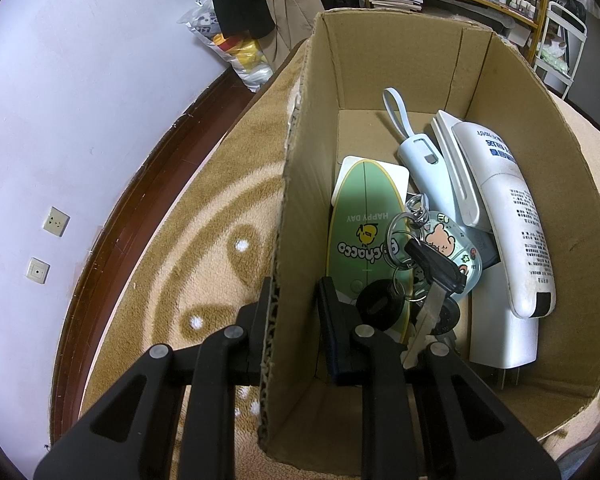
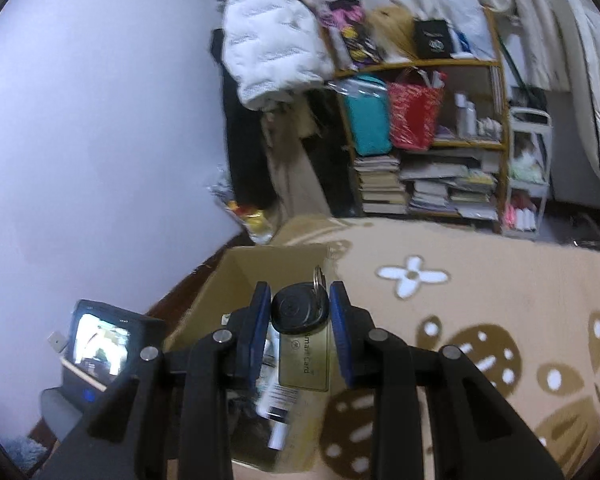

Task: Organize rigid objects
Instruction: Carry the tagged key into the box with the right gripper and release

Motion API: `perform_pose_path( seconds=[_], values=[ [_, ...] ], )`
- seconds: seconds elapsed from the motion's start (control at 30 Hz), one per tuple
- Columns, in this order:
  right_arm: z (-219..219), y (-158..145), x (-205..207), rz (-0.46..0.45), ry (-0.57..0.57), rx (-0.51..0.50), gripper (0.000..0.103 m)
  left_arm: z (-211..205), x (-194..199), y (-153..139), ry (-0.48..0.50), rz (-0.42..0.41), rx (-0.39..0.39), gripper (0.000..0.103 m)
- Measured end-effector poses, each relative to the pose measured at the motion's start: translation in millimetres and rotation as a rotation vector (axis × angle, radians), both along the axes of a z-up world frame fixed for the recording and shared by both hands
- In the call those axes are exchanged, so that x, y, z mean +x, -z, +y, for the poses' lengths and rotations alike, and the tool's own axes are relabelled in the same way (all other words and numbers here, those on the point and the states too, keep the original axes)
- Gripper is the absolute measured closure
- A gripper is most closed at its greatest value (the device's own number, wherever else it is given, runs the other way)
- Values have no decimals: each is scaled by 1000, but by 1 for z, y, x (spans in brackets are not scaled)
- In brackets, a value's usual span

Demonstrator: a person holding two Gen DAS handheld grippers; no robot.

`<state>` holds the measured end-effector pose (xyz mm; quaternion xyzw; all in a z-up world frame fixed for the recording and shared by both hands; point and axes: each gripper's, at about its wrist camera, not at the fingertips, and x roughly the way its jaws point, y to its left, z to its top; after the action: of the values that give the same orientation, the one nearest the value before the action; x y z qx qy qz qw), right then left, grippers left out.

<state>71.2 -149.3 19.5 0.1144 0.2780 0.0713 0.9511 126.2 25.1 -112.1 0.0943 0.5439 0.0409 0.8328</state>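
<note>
The left gripper point(image 1: 296, 304) is clamped narrow on the near wall of the cardboard box point(image 1: 384, 60), one finger outside, one inside, steadying it on the patterned blanket point(image 1: 204, 216). The right gripper point(image 2: 300, 312) holds a black key fob point(image 2: 298, 310) pinched between its blue pads point(image 2: 342, 332), above the box; a key ring point(image 2: 319, 280) and a gold smart card point(image 2: 305, 362) hang from the fob. Judgement: the fob is light, rigid, smooth plastic, liable to swivel in the pads; the dangling card will swing. The broad flat faces offer the soundest hold. Inside the box lie a green oval card point(image 1: 360, 232), keys point(image 1: 436, 276) and a white tube point(image 1: 508, 216).
</note>
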Motion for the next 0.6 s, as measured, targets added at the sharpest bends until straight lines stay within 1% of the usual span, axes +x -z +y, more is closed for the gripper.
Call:
perform_pose_path(
  seconds=[0.1, 0.3, 0.6],
  values=[
    [11, 1, 4, -6, -36, -9, 72, 1, 1, -1, -1, 0, 1, 83],
    [25, 15, 9, 33, -75, -10, 72, 1, 2, -3, -2, -2, 3, 83],
    [22, 38, 14, 100, -86, 7, 72, 1, 1, -3, -1, -4, 4, 83]
  ],
)
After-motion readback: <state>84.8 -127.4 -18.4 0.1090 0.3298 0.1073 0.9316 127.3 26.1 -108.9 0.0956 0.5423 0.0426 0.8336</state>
